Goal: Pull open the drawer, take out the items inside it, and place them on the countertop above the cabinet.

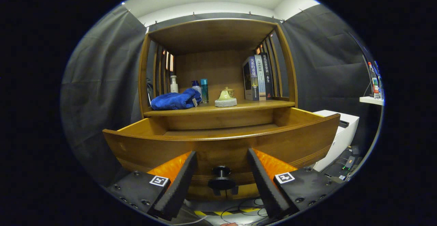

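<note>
- Gripper [222,180] held low in front of the cabinet, fingers spread wide, gripping nothing.
- Dark round knob [221,178] on the drawer front sits in the gap between the two fingers, touching neither.
- Drawer [218,147] stands pulled out from the wooden cabinet [211,38]; its curved front panel is just ahead of the fingers.
- Only a strip of the drawer's inner floor can be seen over the front panel. Cannot tell what, if anything, lies lower inside.
- Countertop [263,105] above the drawer carries several things.
- Blue towel [175,100], bunched, at the left end of the countertop.
- White pump bottle [173,84] behind the towel near the left slats; a blue-capped bottle [196,86] and a teal bottle [204,90] stand upright just beside the towel's right end.
- Small pale teapot [225,95] on a round white base, near the middle of the countertop, apart from the bottles.
- Books [257,77] stand upright at the right end against the side slats.
- White box-like unit [341,133] beside the cabinet on the right; cables [239,210] on the floor beneath the drawer.
- Small white shelf [370,99] on the far right wall with bottles on it.
</note>
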Action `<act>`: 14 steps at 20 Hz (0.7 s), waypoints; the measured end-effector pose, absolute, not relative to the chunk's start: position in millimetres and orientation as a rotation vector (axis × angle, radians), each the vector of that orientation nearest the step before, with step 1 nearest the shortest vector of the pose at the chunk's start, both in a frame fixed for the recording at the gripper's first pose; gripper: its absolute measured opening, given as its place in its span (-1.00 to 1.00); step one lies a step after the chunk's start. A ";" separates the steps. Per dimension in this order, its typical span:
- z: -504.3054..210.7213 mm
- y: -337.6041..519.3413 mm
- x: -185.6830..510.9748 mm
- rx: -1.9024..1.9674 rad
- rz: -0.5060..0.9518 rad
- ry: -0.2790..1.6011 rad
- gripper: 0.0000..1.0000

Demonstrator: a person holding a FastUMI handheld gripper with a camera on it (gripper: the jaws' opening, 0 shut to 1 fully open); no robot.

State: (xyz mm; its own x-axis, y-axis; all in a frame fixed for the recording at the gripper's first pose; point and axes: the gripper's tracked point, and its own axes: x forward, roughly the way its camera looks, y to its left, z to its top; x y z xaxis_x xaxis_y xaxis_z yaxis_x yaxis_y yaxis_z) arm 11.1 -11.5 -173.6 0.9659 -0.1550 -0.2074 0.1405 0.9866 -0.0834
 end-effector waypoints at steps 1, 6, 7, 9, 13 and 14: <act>-172.4 -11.0 13.2 -0.070 -0.151 0.209 0.96; -172.4 -15.2 40.1 -0.058 -0.145 0.243 0.96; -170.5 -16.0 47.8 -0.058 -0.146 0.242 0.96; -168.4 -16.4 63.8 -0.066 -0.148 0.234 0.96; -172.3 -17.9 92.9 -0.065 -0.158 0.247 0.97; -173.1 -18.6 99.9 -0.066 -0.157 0.246 0.97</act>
